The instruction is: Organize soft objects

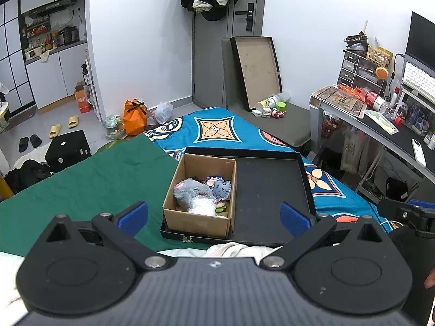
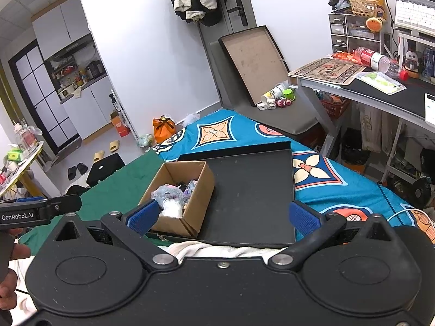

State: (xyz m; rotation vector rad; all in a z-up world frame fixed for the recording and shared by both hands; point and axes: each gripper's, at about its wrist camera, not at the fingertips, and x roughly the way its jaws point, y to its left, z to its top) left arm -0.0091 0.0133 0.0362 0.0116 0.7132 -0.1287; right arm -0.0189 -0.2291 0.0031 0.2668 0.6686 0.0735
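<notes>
1. On the bed, over a green cloth (image 1: 81, 179) and a blue patterned cover (image 1: 217, 130): one shallow black tray (image 1: 269, 190), its right part bare.
2. Left end of tray: one open cardboard box (image 1: 199, 221), upright.
3. Inside the box: soft objects (image 1: 201, 190), including a grey plush, a blue-grey plush and a clear plastic wrap, heaped together.
4. Left gripper (image 1: 214, 214): blue pads spread wide, holding nothing, above the tray's near edge.
5. Right gripper (image 2: 224, 214): pads likewise spread wide, empty, near the same edge.
6. White fabric (image 2: 217, 250): bunched just before the tray.
</notes>
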